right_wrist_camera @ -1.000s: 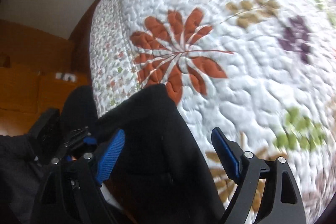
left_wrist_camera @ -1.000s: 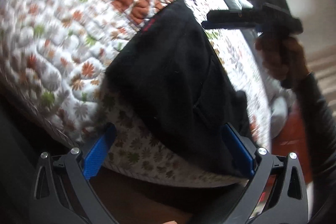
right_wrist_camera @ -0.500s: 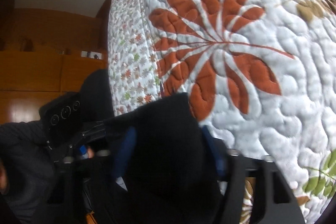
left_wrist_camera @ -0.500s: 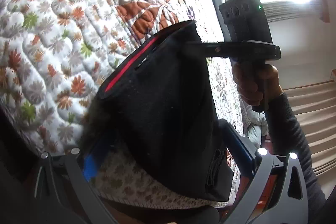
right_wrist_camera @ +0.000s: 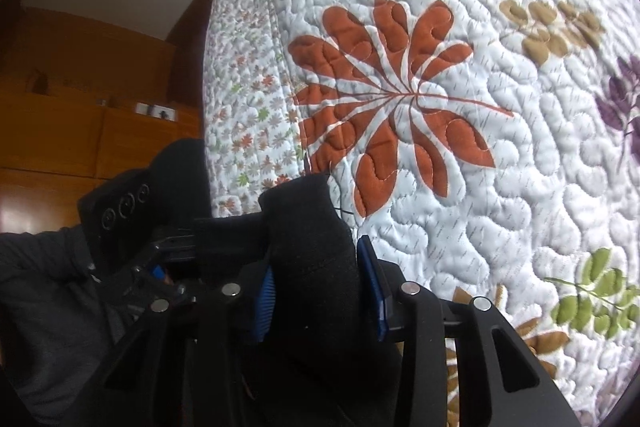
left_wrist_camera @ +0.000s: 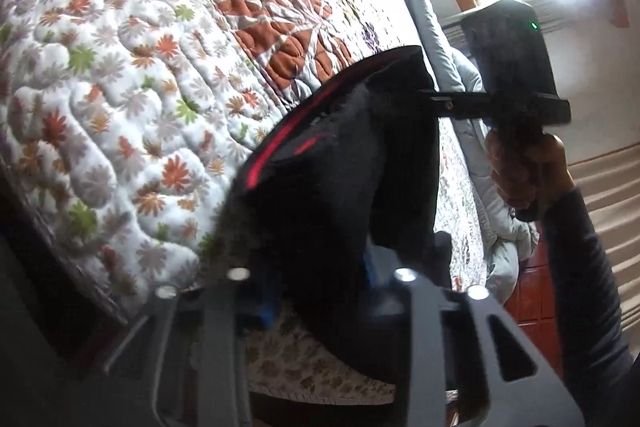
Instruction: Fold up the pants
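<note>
Black pants [left_wrist_camera: 320, 187] with a red stripe along one seam lie bunched near the edge of a floral quilt [left_wrist_camera: 120, 87]. My left gripper [left_wrist_camera: 320, 283] has its jaws closing, and its blue pads press a thick fold of the black cloth from both sides. In the right wrist view my right gripper [right_wrist_camera: 320, 291] is also closing, with its blue pads clamped on another fold of the pants [right_wrist_camera: 308, 227]. That fold stands up off the quilt [right_wrist_camera: 480, 187]. A hand [left_wrist_camera: 524, 167] holds the right tool's handle.
The quilt covers a bed, whose edge drops away at the lower left of the left wrist view. A grey blanket [left_wrist_camera: 424, 19] lies along the bed's far side under a bright window. Wooden cabinets [right_wrist_camera: 60, 131] stand beyond the bed.
Both grippers went from wide open around the pants to closed on folds of the cloth. The pants' edge now stands lifted and bunched, showing the red stripe.
</note>
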`<state>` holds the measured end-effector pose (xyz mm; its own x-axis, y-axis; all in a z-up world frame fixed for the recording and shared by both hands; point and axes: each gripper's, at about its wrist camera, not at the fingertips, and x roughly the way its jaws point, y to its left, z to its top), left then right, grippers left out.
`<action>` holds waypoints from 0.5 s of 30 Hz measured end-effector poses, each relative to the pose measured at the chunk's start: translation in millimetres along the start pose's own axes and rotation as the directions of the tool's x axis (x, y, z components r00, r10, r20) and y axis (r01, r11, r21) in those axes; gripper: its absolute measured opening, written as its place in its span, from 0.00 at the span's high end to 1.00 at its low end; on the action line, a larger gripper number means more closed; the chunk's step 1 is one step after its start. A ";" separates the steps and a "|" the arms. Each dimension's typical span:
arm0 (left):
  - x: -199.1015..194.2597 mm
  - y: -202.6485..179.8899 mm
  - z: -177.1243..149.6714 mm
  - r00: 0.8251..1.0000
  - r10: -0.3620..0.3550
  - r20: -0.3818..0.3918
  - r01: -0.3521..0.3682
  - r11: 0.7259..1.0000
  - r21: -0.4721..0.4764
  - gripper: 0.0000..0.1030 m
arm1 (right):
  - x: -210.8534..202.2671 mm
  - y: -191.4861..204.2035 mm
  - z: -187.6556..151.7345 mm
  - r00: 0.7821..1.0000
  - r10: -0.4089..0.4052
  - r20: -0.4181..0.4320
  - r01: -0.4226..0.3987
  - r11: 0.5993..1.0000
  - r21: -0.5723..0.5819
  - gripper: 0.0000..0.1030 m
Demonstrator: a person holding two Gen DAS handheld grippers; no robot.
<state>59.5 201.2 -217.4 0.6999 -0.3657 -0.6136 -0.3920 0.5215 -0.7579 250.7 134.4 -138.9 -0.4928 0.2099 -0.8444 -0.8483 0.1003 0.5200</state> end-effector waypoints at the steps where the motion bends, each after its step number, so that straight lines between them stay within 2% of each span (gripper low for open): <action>1: -2.3 -2.3 -0.3 1.000 -0.006 0.002 0.006 1.000 0.006 0.75 | -3.8 4.2 -0.9 1.000 -0.017 0.002 0.017 1.000 -0.007 0.63; 3: -9.2 -11.8 -0.9 1.000 -0.020 0.013 0.020 0.999 0.036 0.79 | -16.4 14.0 -5.2 0.998 -0.054 0.014 0.054 0.998 -0.019 0.63; 8: -22.5 -40.7 -1.6 0.998 -0.057 0.032 0.053 0.991 0.125 0.82 | -53.8 36.6 -22.5 0.990 -0.132 0.052 0.134 0.991 -0.027 0.65; 15: -37.9 -99.0 -14.2 0.994 -0.100 0.050 0.083 0.961 0.263 0.83 | -107.6 72.5 -61.5 0.959 -0.266 0.096 0.268 0.963 -0.009 0.67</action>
<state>63.3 152.6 -122.3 0.7642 -0.3773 -0.5231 -0.1615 0.6733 -0.7215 230.3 59.3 -18.2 -0.2285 0.2678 -0.9360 -0.9511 0.1436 0.2733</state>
